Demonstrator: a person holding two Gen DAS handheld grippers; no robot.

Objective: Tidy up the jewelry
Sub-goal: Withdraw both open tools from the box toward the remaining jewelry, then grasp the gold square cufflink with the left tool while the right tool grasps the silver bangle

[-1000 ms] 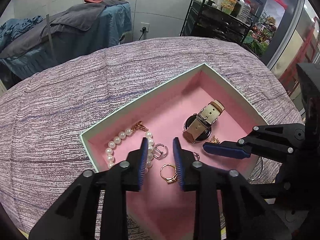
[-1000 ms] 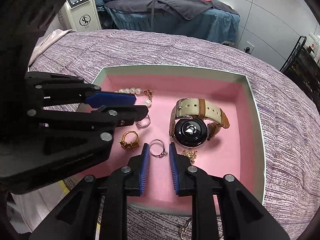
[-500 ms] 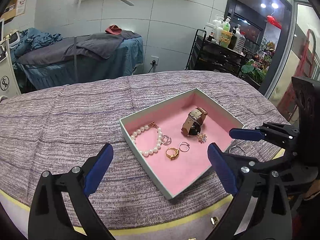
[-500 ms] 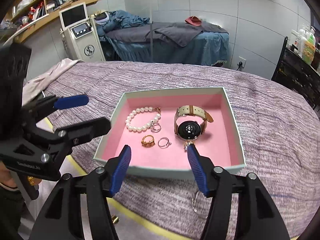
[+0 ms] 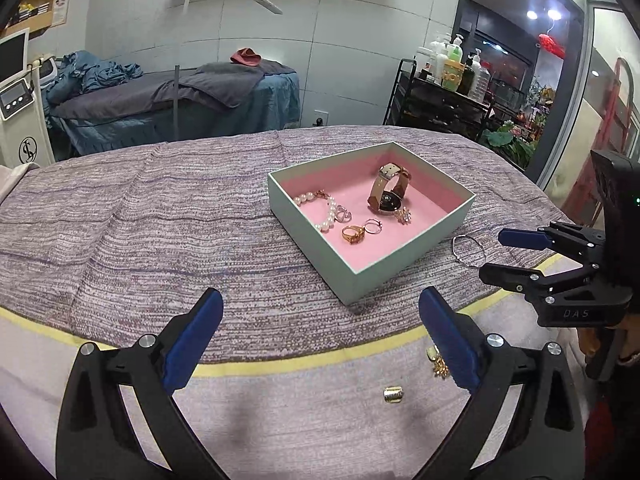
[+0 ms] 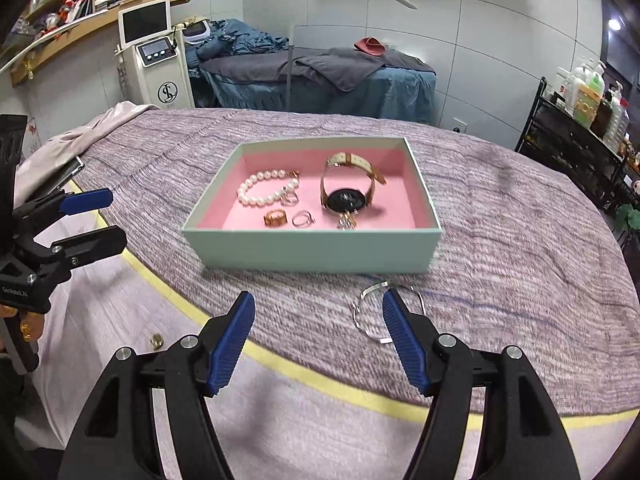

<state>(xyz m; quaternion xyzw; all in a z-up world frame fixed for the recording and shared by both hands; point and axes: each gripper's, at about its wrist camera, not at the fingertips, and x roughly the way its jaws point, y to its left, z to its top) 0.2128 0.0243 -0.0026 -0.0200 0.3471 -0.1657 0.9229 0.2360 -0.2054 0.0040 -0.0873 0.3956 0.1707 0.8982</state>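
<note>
A mint box with a pink lining (image 5: 312,244) (image 6: 312,248) stands on the purple striped cloth. In it lie a pearl bracelet (image 5: 330,216) (image 6: 256,192), a tan-strap watch (image 5: 386,196) (image 6: 346,200), a gold ring (image 5: 353,234) (image 6: 275,218), a silver ring (image 5: 372,226) (image 6: 303,218) and small charms. My left gripper (image 5: 320,296) (image 6: 116,216) hangs open and empty, well short of the box. The right gripper (image 6: 319,298) (image 5: 494,254) is opening with nothing between its jaws. A thin silver bangle (image 6: 355,314) (image 5: 453,246) lies on the cloth just beyond its right finger.
On the pale cloth below the yellow stripe lie a gold bead (image 5: 393,394) (image 6: 156,340) and a gold earring (image 5: 438,364). Behind the table stand a blue treatment bed (image 5: 180,108), a white machine (image 6: 156,68) and a black trolley with bottles (image 5: 440,96).
Both grippers have drawn back from inside the box to the table's near edge, and both have opened from nearly shut. The rings they hovered over stay in the box.
</note>
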